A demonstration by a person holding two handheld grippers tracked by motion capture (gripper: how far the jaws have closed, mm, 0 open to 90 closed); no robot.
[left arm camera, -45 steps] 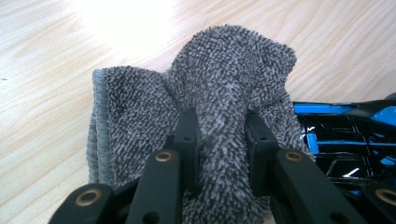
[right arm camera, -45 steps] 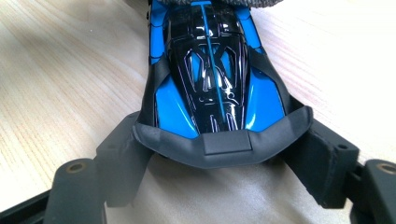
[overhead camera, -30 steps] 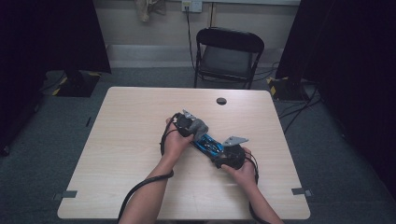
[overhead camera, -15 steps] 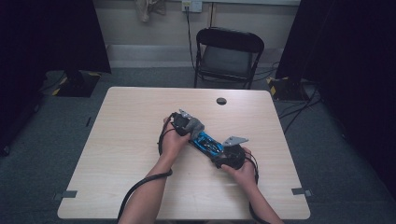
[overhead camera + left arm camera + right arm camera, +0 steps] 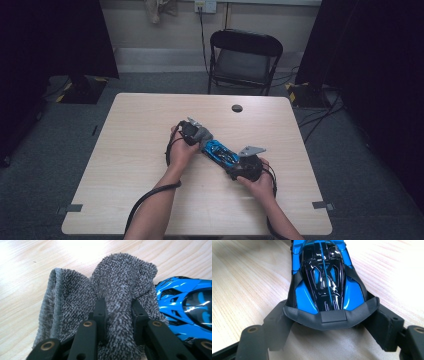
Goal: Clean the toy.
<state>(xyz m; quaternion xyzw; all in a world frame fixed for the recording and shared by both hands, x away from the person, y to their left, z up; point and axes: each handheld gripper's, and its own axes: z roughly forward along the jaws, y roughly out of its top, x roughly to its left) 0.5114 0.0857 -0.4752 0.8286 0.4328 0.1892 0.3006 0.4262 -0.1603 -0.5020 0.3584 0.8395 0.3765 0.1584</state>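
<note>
1. In the high view, a blue toy car was seen lying on the wooden table, a little right of its middle, between the two hands. The left gripper was held at the car's far end with a grey cloth bunched in it, and the right gripper was set at the near end. A small dark disc lay well apart, near the far edge. Contact between cloth and car could not be settled from this height; it seemed to be touching.

2. In the left gripper view, the jaws were seen clamped on a fold of the grey cloth, pinched narrow between the pads. The car lay just beside the cloth. The cloth was judged soft and light, best taken by a gathered fold.

3. In the right gripper view, the jaws were seen spread wide and closed on the car's tail, at the dark rear wing. The car was judged light, stiff and glossy, so likely slippery; a hold on the flanks below the wing was thought safer than on the thin wing, which might snap.
</note>
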